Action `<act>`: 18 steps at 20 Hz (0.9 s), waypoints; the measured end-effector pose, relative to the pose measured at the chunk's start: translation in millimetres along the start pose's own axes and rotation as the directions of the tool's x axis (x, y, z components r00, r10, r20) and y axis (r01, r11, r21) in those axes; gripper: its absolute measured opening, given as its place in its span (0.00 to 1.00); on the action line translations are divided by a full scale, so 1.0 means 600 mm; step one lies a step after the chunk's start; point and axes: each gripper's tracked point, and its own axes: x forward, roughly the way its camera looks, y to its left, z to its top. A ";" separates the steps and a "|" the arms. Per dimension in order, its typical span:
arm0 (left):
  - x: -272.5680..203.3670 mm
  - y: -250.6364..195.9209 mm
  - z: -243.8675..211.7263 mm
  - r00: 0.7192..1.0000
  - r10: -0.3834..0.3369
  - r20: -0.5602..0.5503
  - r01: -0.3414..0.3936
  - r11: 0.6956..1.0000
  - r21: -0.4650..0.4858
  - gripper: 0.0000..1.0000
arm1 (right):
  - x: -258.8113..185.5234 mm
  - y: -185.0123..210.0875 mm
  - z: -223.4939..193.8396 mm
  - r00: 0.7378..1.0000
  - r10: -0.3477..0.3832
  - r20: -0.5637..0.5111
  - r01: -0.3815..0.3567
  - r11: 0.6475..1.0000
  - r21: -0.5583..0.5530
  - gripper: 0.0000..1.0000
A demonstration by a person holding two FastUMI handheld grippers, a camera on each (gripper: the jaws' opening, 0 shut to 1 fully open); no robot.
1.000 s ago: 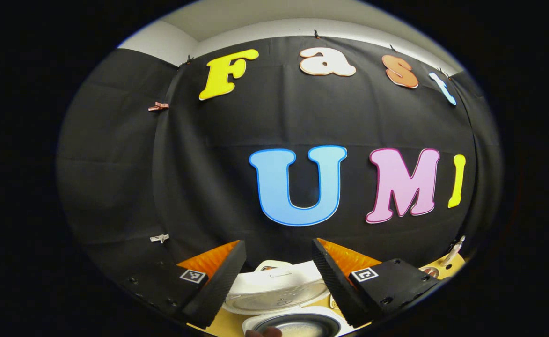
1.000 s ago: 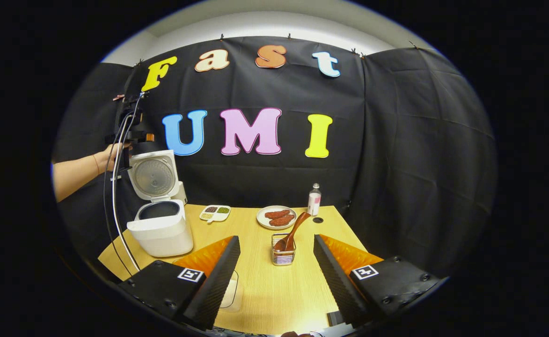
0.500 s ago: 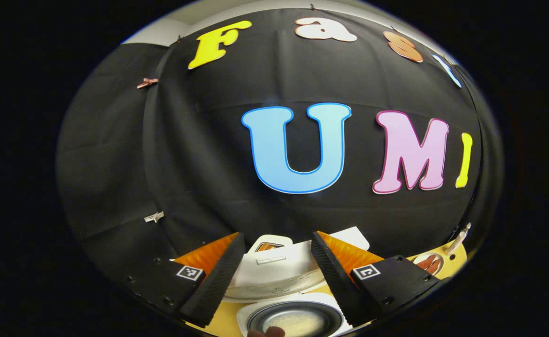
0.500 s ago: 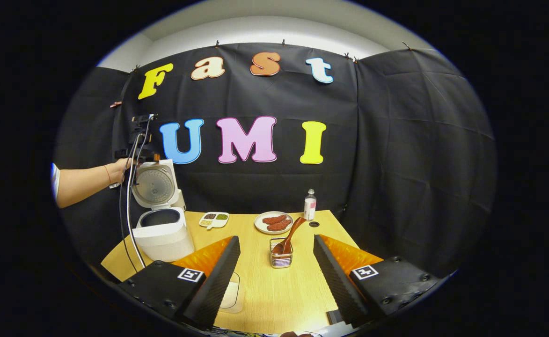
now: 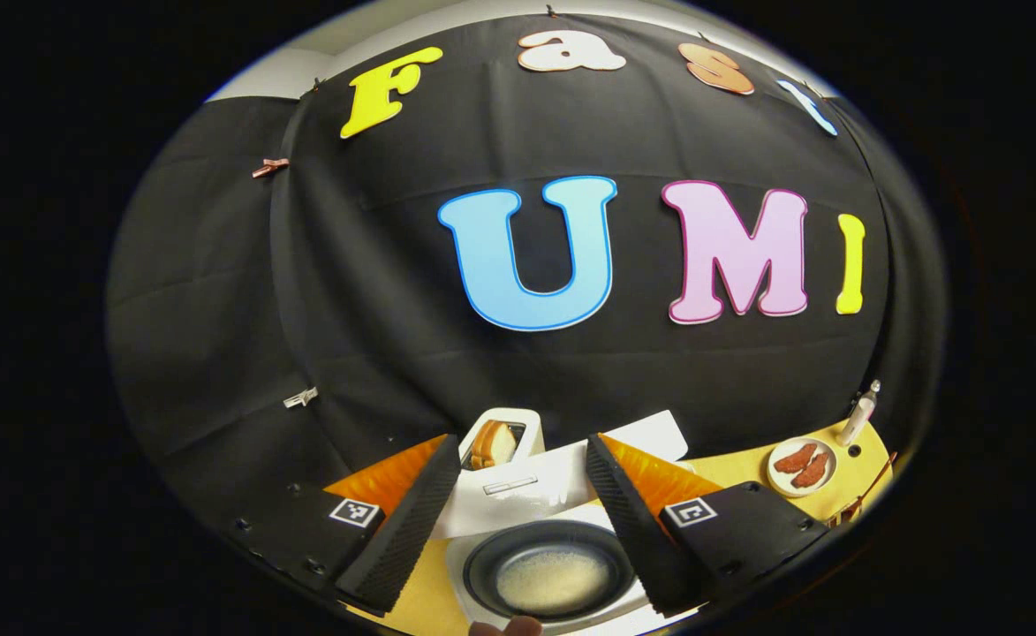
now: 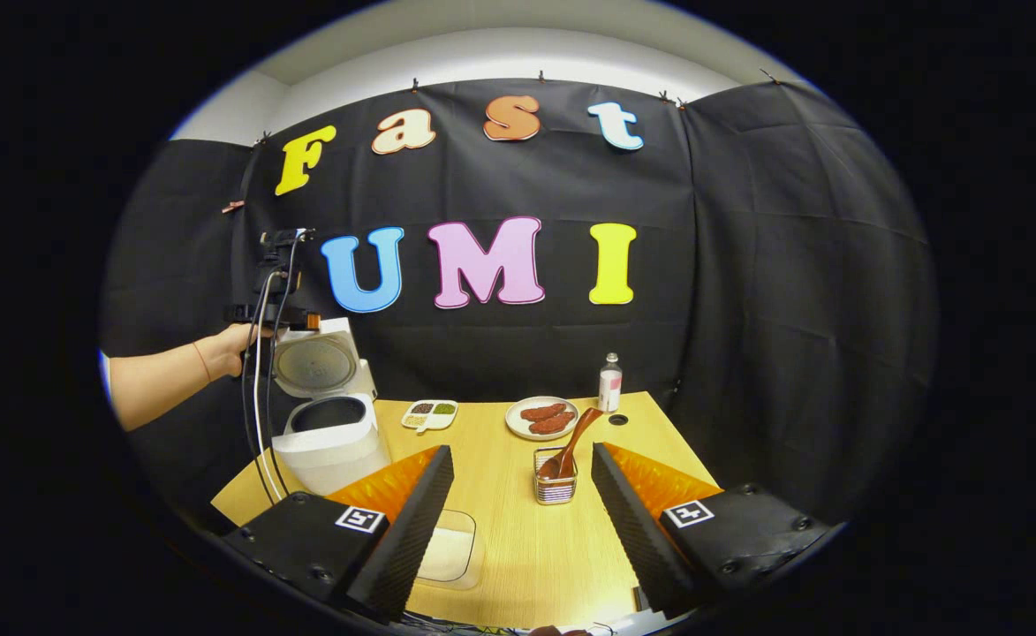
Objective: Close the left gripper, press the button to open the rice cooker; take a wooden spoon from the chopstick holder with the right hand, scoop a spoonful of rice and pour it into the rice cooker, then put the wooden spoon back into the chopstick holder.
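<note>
The rice cooker (image 6: pixel 330 433) stands at the left edge of the table (image 6: pixel 518 548) with its lid (image 6: pixel 316 362) swung up, so the button press looks done; the left gripper view looks down into the open inner pot (image 5: pixel 553 574), where a pale layer lies, probably rice or water. The left gripper (image 5: pixel 518 521) hovers above it, jaws wide apart and empty. The right gripper (image 6: pixel 522 521) is likewise wide open with nothing in it, aimed at the chopstick holder (image 6: pixel 555 484), where the wooden spoon (image 6: pixel 573 437) leans untouched. Taking the spoon, scooping, pouring and returning are all left. A clear container of rice (image 6: pixel 447 555) sits just beside the right gripper's left finger. Beyond are a plate of sausages (image 6: pixel 542 417), a bottle (image 6: pixel 609 382) and a small divided dish (image 6: pixel 429 413); nothing blocks the spoon.
</note>
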 end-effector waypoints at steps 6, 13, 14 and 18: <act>-0.063 -0.042 -0.083 0.998 -0.024 -0.064 0.017 0.994 -0.104 1.00 | -0.006 -0.010 0.001 0.999 0.045 -0.006 -0.045 0.998 -0.044 0.98; -0.075 -0.070 -0.166 0.982 -0.068 -0.177 0.041 0.987 -0.153 1.00 | -0.017 -0.044 -0.011 0.999 0.042 -0.018 -0.043 0.999 -0.031 0.98; -0.075 -0.071 -0.172 0.979 -0.071 -0.191 0.040 0.986 -0.159 1.00 | -0.018 -0.048 -0.015 0.999 0.040 -0.025 -0.040 0.999 -0.025 0.98; -0.082 -0.079 -0.211 0.960 -0.105 -0.259 0.043 0.972 -0.231 1.00 | -0.021 -0.059 -0.023 0.999 0.030 -0.033 -0.030 1.000 -0.002 0.99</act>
